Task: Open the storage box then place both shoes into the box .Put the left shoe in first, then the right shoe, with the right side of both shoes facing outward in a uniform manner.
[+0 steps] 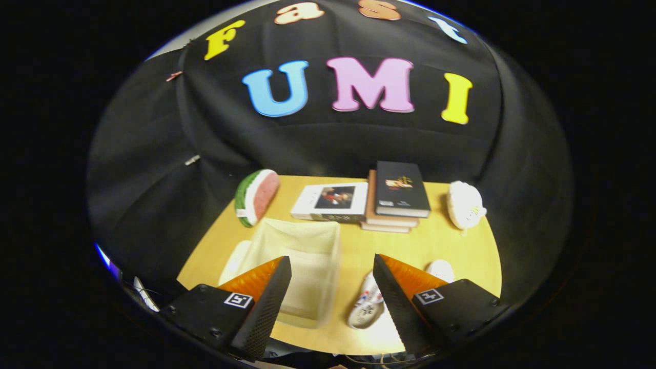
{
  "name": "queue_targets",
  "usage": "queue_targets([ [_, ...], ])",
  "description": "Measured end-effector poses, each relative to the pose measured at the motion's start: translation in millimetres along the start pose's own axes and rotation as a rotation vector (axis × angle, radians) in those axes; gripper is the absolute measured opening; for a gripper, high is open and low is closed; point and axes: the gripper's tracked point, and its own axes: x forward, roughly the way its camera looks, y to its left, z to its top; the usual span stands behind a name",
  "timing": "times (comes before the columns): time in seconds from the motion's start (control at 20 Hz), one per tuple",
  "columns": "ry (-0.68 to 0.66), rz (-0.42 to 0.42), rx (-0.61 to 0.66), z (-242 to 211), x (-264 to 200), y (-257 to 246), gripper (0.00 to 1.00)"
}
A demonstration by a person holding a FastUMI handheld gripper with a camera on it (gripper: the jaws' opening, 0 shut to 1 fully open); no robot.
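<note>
The gripper [332, 302] hangs above the near edge of the desk [451, 246], fingers spread wide with nothing between them. Low in the frame, left of centre, sits the box [302, 256], a pale translucent tub whose near left corner is hidden behind the left finger. Its top looks open, and a pale flat piece lying against its left side, toward lower left, may be the lid [233, 261], though I cannot be sure. Nothing that reads as a shoe shows inside the box; the interior looks bare.

One shoe [365, 306], white with some coloured marking, lies on the desk just right of the box, in the gap between the fingers and partly behind the right one. A second white rounded shape, probably the other shoe [441, 269], pokes out beyond the right finger. Which one is the left shoe I cannot tell.

As I judge it, the opening step is likely done, and both placements remain: left shoe first, then right, each turned with its right side outward.

Across the middle of the frame, beyond the box, are a watermelon-slice toy [256, 197], a few books [379, 200] and a white round object [464, 205].
</note>
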Motion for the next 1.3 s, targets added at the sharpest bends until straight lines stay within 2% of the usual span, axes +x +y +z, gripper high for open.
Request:
queue_targets([
  [0.1,0.062,-0.053,0.032,-33,11,-39,0.98],
  [0.25,0.169,-0.085,0.067,-86,21,-75,0.98],
  [0.6,0.367,-0.075,0.022,-177,73,-104,0.99],
  [0.75,0.407,-0.063,0.020,-197,99,-107,0.99],
  [0.9,0.379,-0.111,-0.004,-196,132,-125,0.99],
  [1.15,0.379,-0.097,0.034,-196,165,-127,1.00],
  [1.25,0.405,-0.047,0.079,-200,168,-114,0.95],
  [1.3,0.410,-0.024,0.116,-199,170,-106,0.76],
])
